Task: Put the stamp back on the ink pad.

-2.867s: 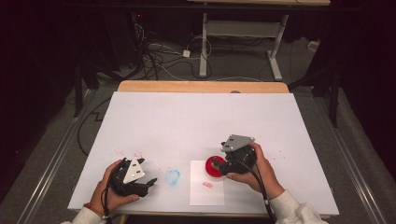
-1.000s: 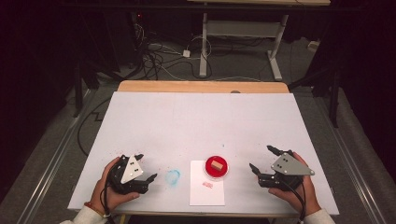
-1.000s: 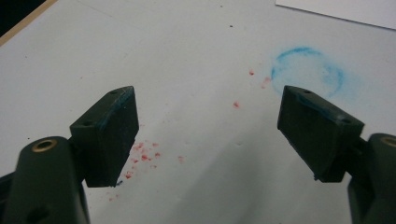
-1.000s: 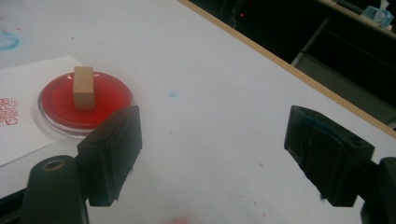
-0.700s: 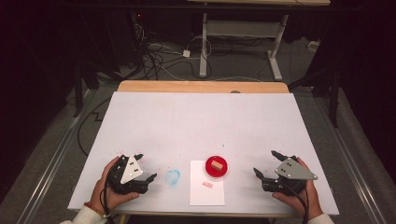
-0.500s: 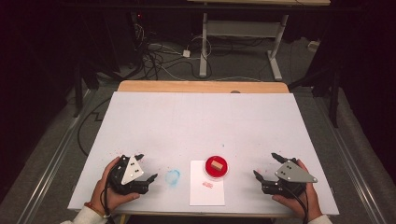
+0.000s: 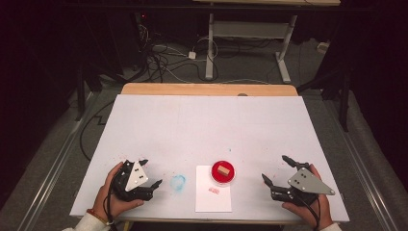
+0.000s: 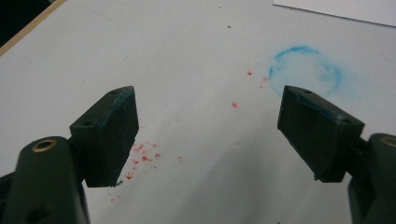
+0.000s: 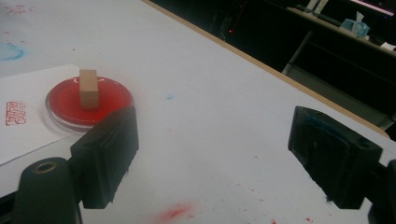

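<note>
Jaws of both grippers stood wide apart and held nothing, each resting near the front edge of the white table (image 7: 207,125).

The left gripper (image 7: 149,179) lay in the person's left hand (image 7: 111,195) at the table's near left, its spread jaws pointing toward a faint blue ring stain (image 7: 178,182) just beside it; in the left gripper view the blue ring (image 8: 306,67) lay beyond the jaws, with red specks (image 8: 142,158) on the table between them. The right gripper (image 7: 278,169) sat well apart at the near right, aimed back at the wooden stamp block (image 7: 222,170), which stood upright in the red ink dish (image 7: 223,173). That dish rested on the far corner of a white paper sheet (image 7: 212,199) bearing a red stamped mark (image 7: 213,191).
</note>
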`<action>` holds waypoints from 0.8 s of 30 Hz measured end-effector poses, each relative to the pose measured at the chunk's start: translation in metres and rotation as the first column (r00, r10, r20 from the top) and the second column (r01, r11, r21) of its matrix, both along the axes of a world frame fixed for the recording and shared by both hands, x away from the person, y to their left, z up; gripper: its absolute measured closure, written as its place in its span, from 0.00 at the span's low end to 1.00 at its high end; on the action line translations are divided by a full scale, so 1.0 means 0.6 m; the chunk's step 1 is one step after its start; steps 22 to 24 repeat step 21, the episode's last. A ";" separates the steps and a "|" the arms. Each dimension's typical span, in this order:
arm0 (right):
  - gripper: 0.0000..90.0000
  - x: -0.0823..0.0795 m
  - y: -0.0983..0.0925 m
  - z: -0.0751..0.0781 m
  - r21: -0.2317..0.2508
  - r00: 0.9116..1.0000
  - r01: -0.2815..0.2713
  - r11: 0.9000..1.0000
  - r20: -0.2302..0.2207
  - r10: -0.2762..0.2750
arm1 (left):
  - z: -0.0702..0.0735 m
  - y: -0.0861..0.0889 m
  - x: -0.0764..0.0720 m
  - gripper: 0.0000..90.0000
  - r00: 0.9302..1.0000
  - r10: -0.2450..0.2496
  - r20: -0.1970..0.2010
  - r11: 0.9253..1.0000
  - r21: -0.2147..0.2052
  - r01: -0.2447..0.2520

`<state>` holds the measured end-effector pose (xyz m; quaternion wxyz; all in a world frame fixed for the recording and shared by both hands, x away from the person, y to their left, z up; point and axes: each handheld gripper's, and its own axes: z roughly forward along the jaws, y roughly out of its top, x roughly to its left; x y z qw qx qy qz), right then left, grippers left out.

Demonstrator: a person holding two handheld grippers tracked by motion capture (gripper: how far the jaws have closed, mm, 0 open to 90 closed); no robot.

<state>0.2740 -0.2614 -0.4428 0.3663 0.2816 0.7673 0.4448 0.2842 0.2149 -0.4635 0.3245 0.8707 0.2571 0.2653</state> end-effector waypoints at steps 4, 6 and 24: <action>0.18 0.001 0.002 0.000 -0.007 1.000 -0.005 1.000 -0.001 0.005 | 0.000 0.001 -0.002 0.22 1.000 0.002 0.002 1.000 -0.004 -0.002; 0.18 0.001 0.002 0.000 -0.013 1.000 -0.001 1.000 0.004 0.002 | 0.000 0.001 -0.001 0.22 1.000 0.003 0.001 1.000 -0.003 -0.003; 0.18 0.005 -0.002 -0.002 -0.009 1.000 0.025 1.000 -0.006 -0.025 | -0.001 -0.004 0.006 0.22 1.000 0.000 -0.010 1.000 -0.002 0.000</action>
